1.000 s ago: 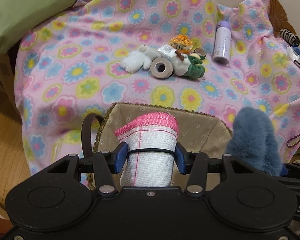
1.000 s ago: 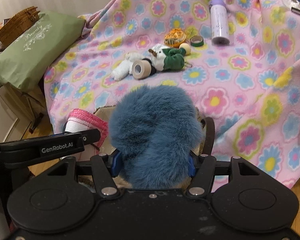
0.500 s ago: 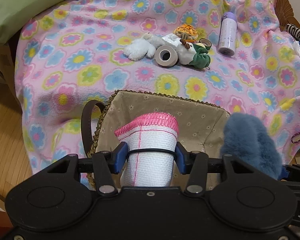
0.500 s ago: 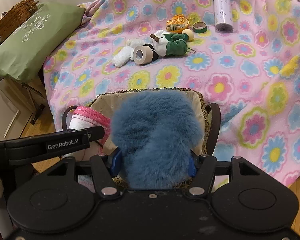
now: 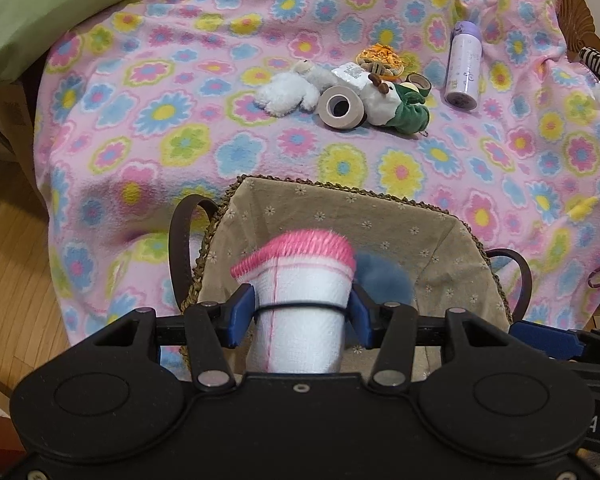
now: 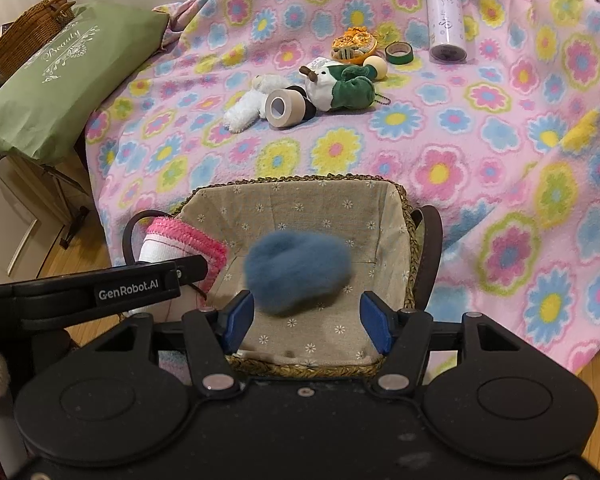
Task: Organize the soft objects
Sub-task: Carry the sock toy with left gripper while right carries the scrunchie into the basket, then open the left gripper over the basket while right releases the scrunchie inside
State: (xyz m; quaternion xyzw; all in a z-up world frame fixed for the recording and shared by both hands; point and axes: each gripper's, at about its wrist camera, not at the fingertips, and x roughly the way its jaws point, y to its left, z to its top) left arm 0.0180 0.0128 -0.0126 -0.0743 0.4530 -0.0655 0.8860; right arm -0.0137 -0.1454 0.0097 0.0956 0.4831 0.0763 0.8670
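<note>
Blue fluffy toy [image 6: 298,276] blurred, seen inside basket [image 6: 300,368]. Right tool [image 6: 307,322] held above basket, jaws apart, empty. White pink-edged roll [image 5: 300,300] clamped by left tool [image 5: 302,320] above basket.

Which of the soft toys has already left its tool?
The fluffy blue toy, blurred, loose over the lined basket between open pads. The pink-edged white roll is clamped; the white and green plushes lie on the blanket.
</note>
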